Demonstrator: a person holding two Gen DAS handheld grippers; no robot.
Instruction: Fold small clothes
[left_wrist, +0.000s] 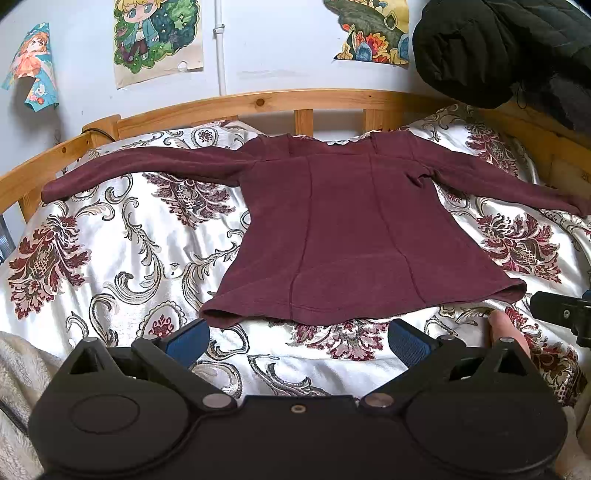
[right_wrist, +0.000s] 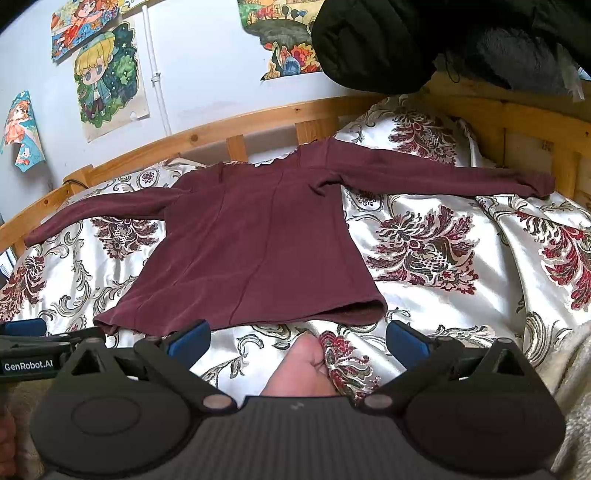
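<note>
Left gripper (left_wrist: 297, 341) spread wide, empty, just short of the top's (left_wrist: 332, 229) hem. Right gripper (right_wrist: 297, 341) likewise spread and empty. Top lies flat on the bedspread (left_wrist: 122, 258), sleeves out. Bare skin, possibly a foot (right_wrist: 299, 369), under right gripper.

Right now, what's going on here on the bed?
A person is about to fold a maroon long-sleeved top, holding a gripper in each hand. The top lies flat on a floral bedspread, both sleeves spread out, nothing folded. The left hand-held gripper and the right hand-held gripper are open and empty, just short of the hem. A bare foot rests on the bedspread near the hem.
</note>
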